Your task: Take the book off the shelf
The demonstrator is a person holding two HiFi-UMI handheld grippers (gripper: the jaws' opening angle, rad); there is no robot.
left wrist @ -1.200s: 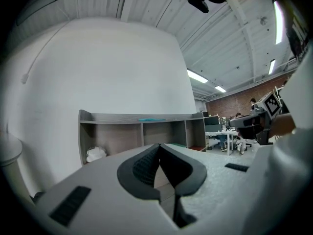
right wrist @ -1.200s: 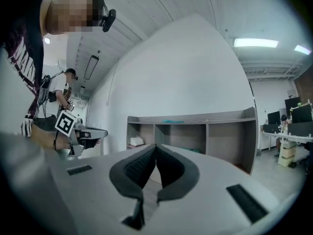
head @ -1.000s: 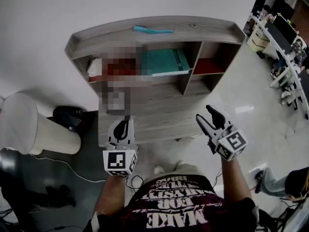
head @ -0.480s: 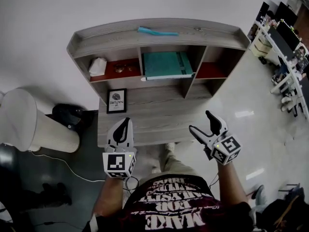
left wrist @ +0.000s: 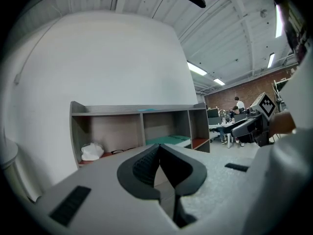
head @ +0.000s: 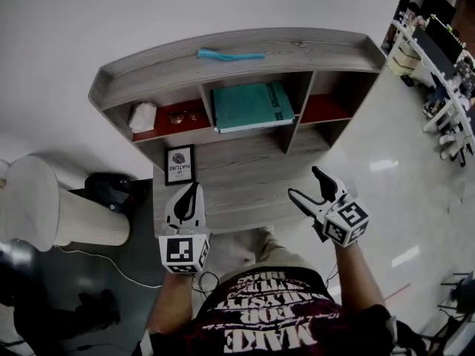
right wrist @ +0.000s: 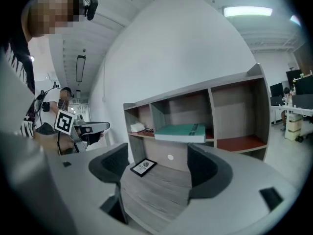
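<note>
- Head view: my left gripper (head: 193, 191) is clenched and empty, and my right gripper (head: 306, 182) is released, both over the grey ledge (head: 245, 191). The teal book (head: 251, 106) lies flat in the shelf's (head: 237, 47) middle compartment at 12 o'clock, well apart from both. A framed picture (head: 179, 164) lies on the ledge at 11 o'clock, a white bin (head: 52, 206) at 9 o'clock.
- Left gripper view: my jaws meet, nothing between them. The book (left wrist: 168, 140) sits at 12 o'clock, a crumpled white thing (left wrist: 92, 152) in the compartment at 10 o'clock.
- Right gripper view: my jaws have just been opening and hold nothing. The book (right wrist: 182, 131) is at 12 o'clock, with nothing across its compartment mouth.
</note>
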